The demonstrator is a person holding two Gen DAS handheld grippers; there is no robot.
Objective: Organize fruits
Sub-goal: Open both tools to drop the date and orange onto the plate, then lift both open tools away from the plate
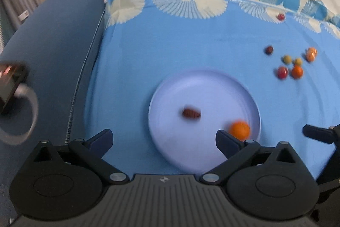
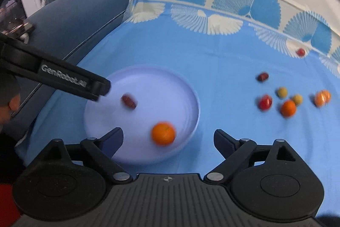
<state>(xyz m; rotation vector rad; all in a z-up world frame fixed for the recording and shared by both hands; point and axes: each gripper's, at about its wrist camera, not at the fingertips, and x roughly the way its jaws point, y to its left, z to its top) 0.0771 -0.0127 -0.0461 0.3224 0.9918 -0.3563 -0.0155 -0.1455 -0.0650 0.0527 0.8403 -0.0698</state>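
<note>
Both grippers, left (image 1: 163,139) and right (image 2: 167,139), are hovering wide open and empty, two fruits sitting on the round pale-blue plate (image 2: 191,99), seven small fruits (image 2: 288,107) waiting far right.

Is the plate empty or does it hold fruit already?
Not empty: the plate holds an orange and a dark red fruit.

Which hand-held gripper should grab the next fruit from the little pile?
Probably the right hand-held gripper. It is open and empty, and the fruit pile lies on its side of the plate. The left hand-held gripper, also open, sits farther away, past the plate.
</note>
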